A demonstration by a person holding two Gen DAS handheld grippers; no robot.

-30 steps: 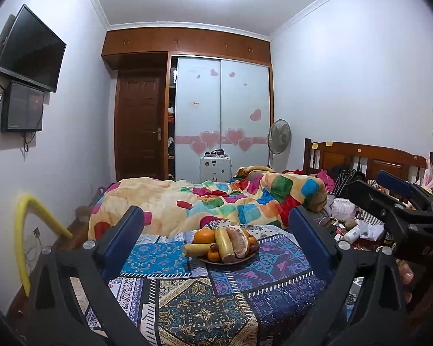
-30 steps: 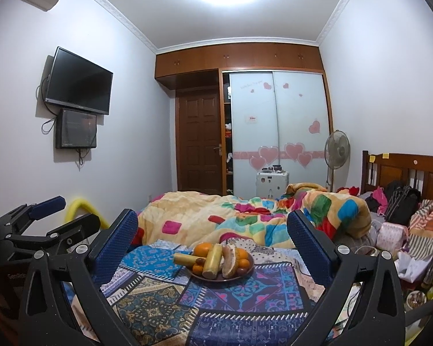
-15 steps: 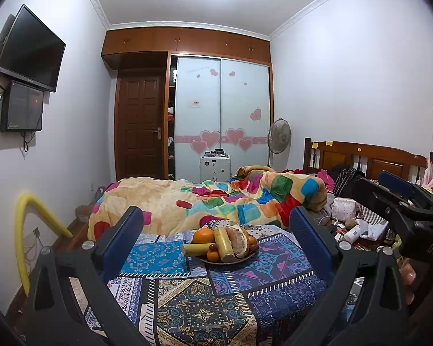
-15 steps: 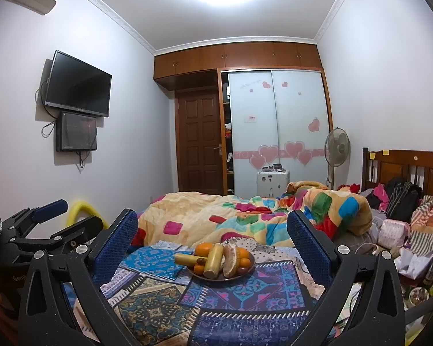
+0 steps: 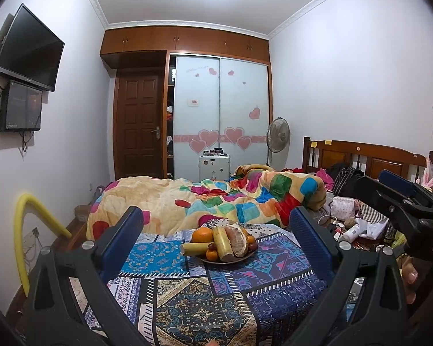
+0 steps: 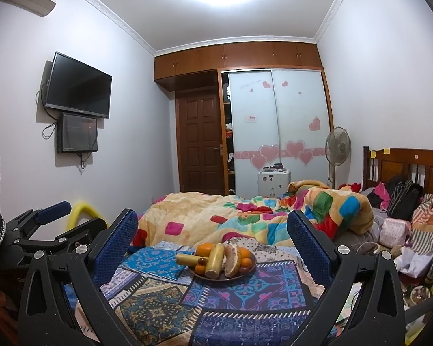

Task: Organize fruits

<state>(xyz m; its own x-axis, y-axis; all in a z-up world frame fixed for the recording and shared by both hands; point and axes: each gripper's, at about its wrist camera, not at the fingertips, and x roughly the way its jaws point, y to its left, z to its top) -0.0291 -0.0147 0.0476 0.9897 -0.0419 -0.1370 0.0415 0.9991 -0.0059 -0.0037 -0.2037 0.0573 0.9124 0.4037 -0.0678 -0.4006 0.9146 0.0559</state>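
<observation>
On the patterned blue patchwork cloth (image 5: 205, 294), the round dark plate (image 5: 231, 260) piled with oranges, bananas and peeled pomelo has barely shifted in our views since a second ago, lying far ahead, between the spread, empty jaws of our left gripper (image 5: 216, 245) and right gripper (image 6: 212, 245), so we judge the approach hardly advanced.

The letters "DAS" stood in pale print on the black body of the right gripper (image 5: 397, 186), cut off at the frame edge. A small white label with red print on the wardrobe door (image 5: 194, 102) was too small to read, as was the faint script near the hearts higher on that door.
</observation>
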